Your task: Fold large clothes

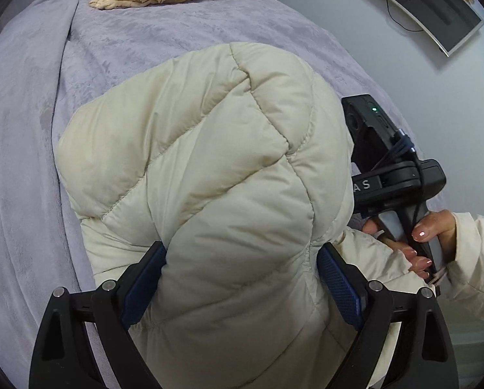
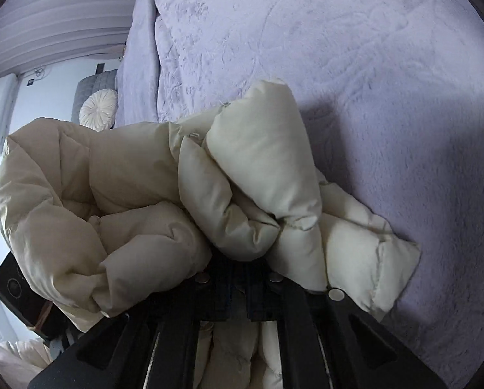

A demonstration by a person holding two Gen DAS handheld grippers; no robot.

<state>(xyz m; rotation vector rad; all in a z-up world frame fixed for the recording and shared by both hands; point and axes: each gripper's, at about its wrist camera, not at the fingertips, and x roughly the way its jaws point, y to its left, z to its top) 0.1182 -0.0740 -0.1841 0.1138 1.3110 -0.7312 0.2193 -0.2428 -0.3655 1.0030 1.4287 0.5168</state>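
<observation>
a big cream puffer jacket (image 1: 209,168), quilted in fat diagonal channels, lies bunched on the edge of the bed's lilac plush blanket (image 1: 144,42). seen from the left wrist camera it rises as one rounded, swollen mound, seams crossing its top and a faint brownish smudge near the middle; its lower part bulges between the two blue pads, filling the gap. from the right wrist camera the same jacket (image 2: 261,168) is crumpled into thick rolls: one padded fold stands up and leans over the blanket (image 2: 371,81), another droops left in a hollow loop, and a flat hem corner lies on the cover at the right, casting a shadow
</observation>
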